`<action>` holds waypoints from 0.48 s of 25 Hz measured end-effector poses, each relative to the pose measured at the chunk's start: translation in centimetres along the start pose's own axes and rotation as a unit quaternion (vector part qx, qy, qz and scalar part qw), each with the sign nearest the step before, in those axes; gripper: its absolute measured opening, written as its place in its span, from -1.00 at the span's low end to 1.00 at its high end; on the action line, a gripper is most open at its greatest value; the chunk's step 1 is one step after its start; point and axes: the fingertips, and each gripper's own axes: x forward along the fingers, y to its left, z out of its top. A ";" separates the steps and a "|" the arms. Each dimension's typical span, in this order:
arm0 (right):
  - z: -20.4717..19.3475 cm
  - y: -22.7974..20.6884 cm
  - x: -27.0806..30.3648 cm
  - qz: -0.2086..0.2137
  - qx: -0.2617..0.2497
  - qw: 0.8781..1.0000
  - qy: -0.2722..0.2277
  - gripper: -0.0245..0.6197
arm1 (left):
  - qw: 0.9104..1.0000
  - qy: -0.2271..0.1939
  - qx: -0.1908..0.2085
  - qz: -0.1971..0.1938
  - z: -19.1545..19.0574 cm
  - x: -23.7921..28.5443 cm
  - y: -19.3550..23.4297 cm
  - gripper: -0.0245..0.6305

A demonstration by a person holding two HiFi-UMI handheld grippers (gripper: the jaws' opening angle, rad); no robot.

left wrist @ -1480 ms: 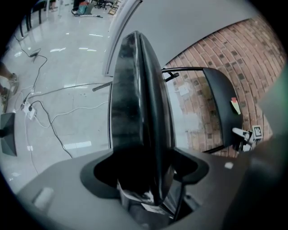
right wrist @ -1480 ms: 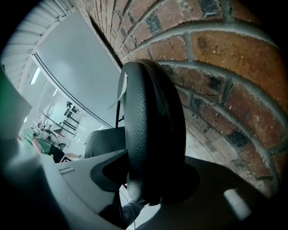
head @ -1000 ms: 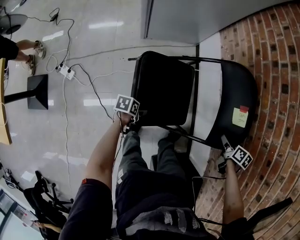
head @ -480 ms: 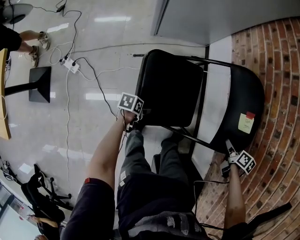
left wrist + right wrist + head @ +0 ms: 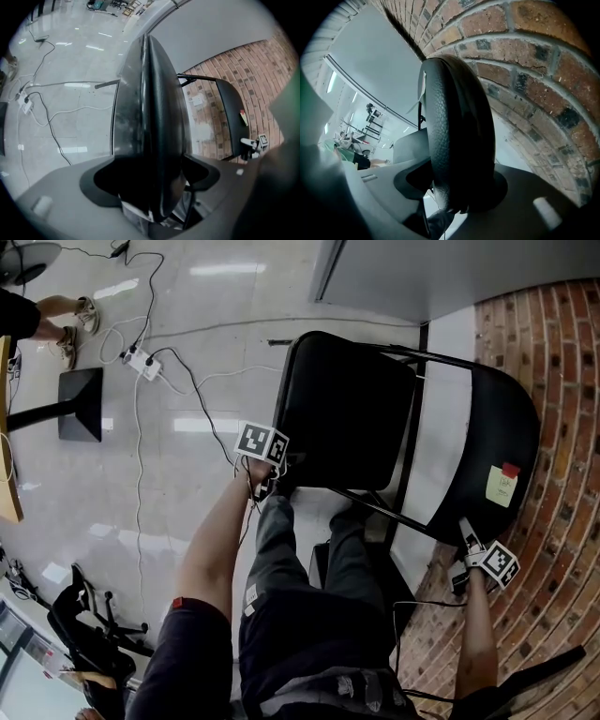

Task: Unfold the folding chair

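Note:
The black folding chair stands partly open, its seat [image 5: 347, 413] tilted apart from the curved backrest [image 5: 492, 442], which bears a yellow sticky note [image 5: 503, 486]. My left gripper [image 5: 272, 486] is shut on the seat's near edge; in the left gripper view the seat [image 5: 150, 117] runs edge-on between the jaws of that gripper [image 5: 154, 187]. My right gripper [image 5: 466, 529] is shut on the backrest's near rim, and the padded backrest [image 5: 459, 140] fills the gap in that gripper [image 5: 459, 187]. The chair's metal frame [image 5: 403, 465] shows between seat and back.
A brick wall [image 5: 562, 362] is close on the right, a grey wall [image 5: 422, 277] behind the chair. A power strip with cables [image 5: 145, 364], a black stand base [image 5: 80, 404] and another person's feet [image 5: 70, 334] are on the glossy floor to the left. My legs [image 5: 309, 596] are below the seat.
Both grippers have sunk a little with the chair parts still in them. In the head view the chair has shifted to the right.

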 end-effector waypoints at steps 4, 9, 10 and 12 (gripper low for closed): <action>-0.2 0.9 -0.1 0.012 -0.002 1.000 0.009 -0.32 | 1.000 -0.003 -0.002 0.001 -0.1 0.0 0.4 0.32; -0.3 1.9 -0.1 0.024 -0.013 1.000 0.008 -0.37 | 1.000 -0.007 -0.003 -0.002 0.2 0.1 0.9 0.35; -0.4 2.1 -0.1 0.024 -0.012 1.000 0.008 -0.37 | 1.000 -0.007 -0.003 -0.006 0.1 0.0 1.0 0.35; -0.6 2.3 0.0 0.026 -0.010 1.000 0.009 -0.37 | 1.000 -0.007 -0.002 -0.012 0.1 -0.2 1.2 0.34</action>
